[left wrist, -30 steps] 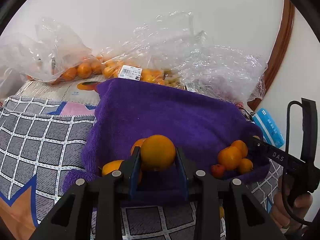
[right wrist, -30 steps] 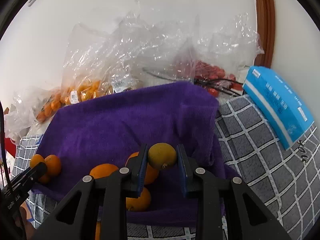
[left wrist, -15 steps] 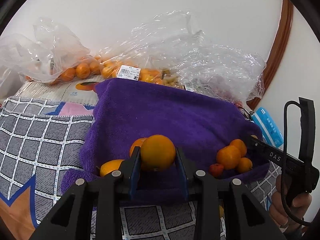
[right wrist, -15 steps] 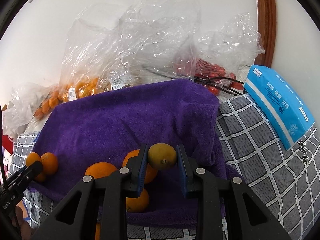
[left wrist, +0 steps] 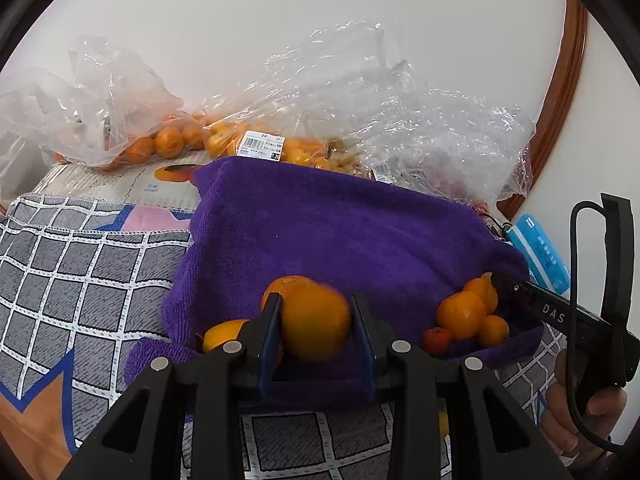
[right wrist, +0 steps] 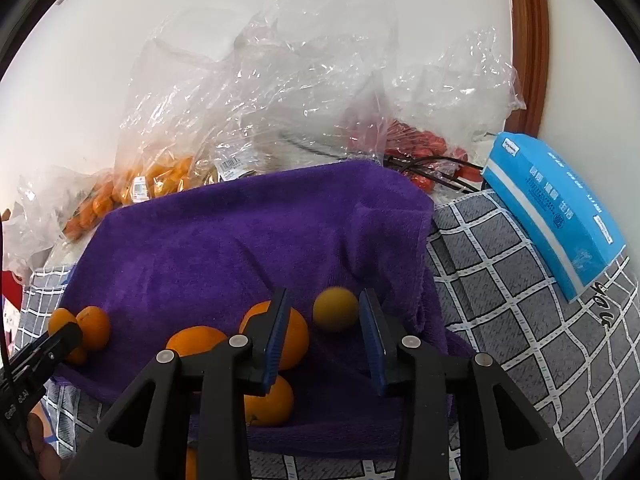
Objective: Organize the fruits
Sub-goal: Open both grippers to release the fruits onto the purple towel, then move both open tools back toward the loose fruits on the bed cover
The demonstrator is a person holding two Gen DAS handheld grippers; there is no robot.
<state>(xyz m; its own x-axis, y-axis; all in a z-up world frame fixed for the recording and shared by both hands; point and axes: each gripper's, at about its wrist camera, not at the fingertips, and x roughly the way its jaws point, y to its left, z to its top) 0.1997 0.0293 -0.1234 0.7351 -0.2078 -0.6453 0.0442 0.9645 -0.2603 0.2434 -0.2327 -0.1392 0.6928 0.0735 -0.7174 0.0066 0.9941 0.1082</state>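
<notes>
I'm spreading the right gripper (right wrist: 324, 336), its jaws just opening off the yellow-green citrus (right wrist: 335, 309) over the purple towel (right wrist: 224, 248); widening slowly so it settles. Left gripper (left wrist: 316, 336) is clamping an orange (left wrist: 316, 322).

The towel (right wrist: 224, 248) is purple cloth with a matt, fuzzy pile. The bags (right wrist: 280, 92) are thin clear plastic, crinkled and glossy. The gridded cover (left wrist: 76, 280) is printed woven cloth, matt. The oranges (right wrist: 276, 332) have dimpled, faintly shiny peel. The blue pack (right wrist: 556, 212) is glossy plastic film. The curved frame (right wrist: 528, 40) is polished brown wood.
</notes>
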